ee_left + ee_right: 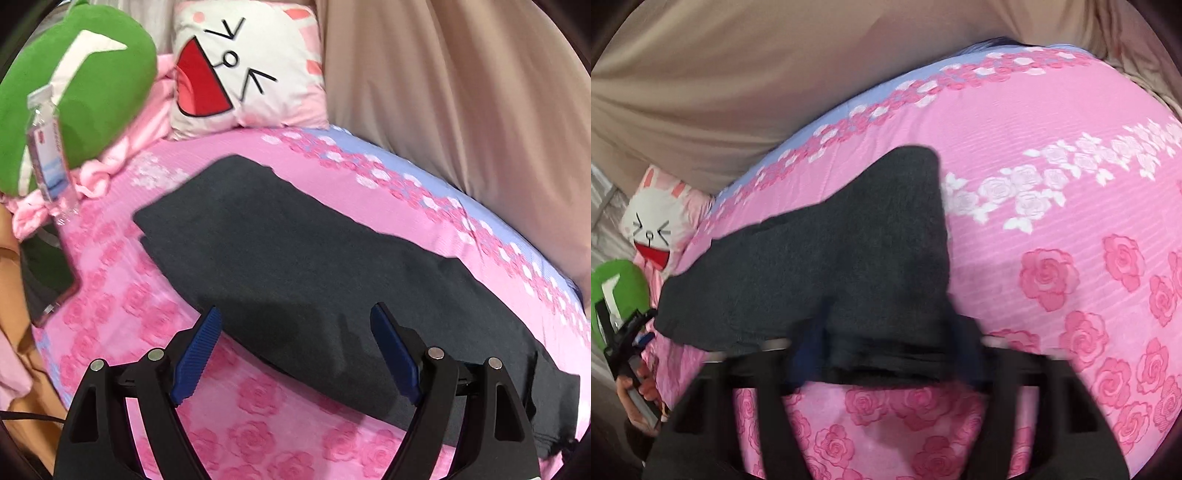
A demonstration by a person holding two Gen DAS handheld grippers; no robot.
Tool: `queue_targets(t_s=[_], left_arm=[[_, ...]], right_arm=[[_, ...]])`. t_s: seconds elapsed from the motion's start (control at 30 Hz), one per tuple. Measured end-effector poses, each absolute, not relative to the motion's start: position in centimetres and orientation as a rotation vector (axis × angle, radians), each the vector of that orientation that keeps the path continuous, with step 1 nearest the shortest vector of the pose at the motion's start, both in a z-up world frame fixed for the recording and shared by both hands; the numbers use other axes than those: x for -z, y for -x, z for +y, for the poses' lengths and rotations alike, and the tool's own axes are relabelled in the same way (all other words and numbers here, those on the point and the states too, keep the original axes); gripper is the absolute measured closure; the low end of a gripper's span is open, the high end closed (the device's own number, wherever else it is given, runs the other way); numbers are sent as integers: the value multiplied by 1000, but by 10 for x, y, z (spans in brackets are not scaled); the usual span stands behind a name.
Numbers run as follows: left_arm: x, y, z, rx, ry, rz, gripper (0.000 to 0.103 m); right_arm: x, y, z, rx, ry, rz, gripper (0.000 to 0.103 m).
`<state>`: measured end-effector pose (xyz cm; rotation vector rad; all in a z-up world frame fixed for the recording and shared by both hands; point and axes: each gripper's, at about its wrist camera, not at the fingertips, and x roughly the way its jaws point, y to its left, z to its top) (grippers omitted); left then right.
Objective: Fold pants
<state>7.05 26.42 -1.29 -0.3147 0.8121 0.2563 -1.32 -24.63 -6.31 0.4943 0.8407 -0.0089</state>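
Note:
Dark grey pants [314, 266] lie folded lengthwise on the pink rose bedsheet [110, 317]. My left gripper [295, 332] is open, its blue pads [197, 358] apart above the pants' near edge, holding nothing. In the right wrist view the pants [849, 258] run from the centre to the left. My right gripper [886, 354] is motion-blurred; its jaws stand apart around the pants' near end, and I cannot tell whether they grip the cloth. The left gripper [628, 343] and the hand holding it show at the far left of the right wrist view.
A white cartoon-face pillow [243, 66] and a green plush [81, 92] sit at the head of the bed. A water bottle [46, 147] and a phone [51, 277] lie by the left edge. A beige curtain [461, 92] hangs behind.

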Motion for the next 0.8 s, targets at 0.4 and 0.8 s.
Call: queue_targets(t_s=[0.4, 0.8], left_arm=[[17, -63, 168, -62, 202, 875, 23], [18, -58, 97, 44, 110, 888, 23]], right_arm=[[23, 55, -294, 173, -244, 728, 91], [-10, 90, -258, 113, -177, 656, 45]])
